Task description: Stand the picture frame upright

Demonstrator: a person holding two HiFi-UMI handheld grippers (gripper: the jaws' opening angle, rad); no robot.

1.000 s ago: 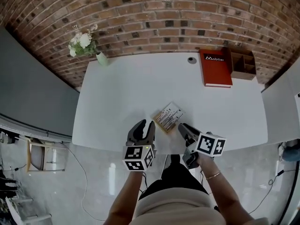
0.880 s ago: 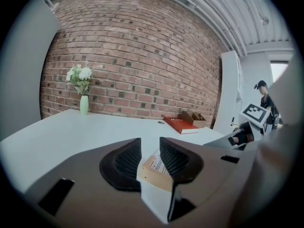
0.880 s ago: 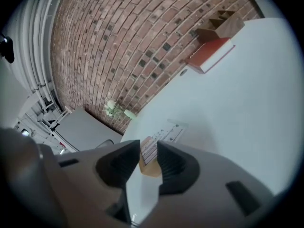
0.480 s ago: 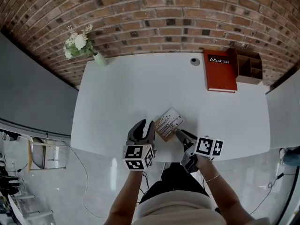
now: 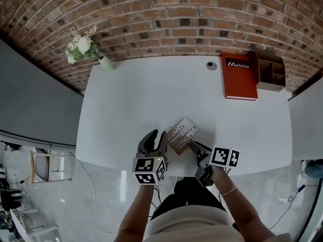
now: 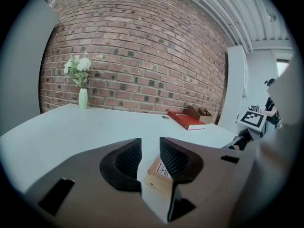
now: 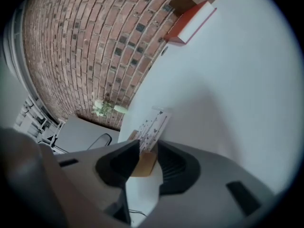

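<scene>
On the white table (image 5: 151, 92), near its front edge, the picture frame (image 5: 182, 133) is laid flat. The left gripper (image 5: 157, 134) is held open at one corner. The jaws of the right gripper (image 5: 194, 144), just opened, are set loosely round another. With a nudge, it could be knocked off.

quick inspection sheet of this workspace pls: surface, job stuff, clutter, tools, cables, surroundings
surface: white table, no spills seen
job's things: picture frame lying face up near the front edge, not yet upright
clutter: red book, wooden organiser, round grommet and vase of flowers along the back edge
tools: left tool open, the frame's corner just ahead of its gap; right tool open, jaws just been opening, the frame's near edge between them
cables: thin cable on the floor left of the table
surroundings: brick wall behind the table; grey floor
</scene>
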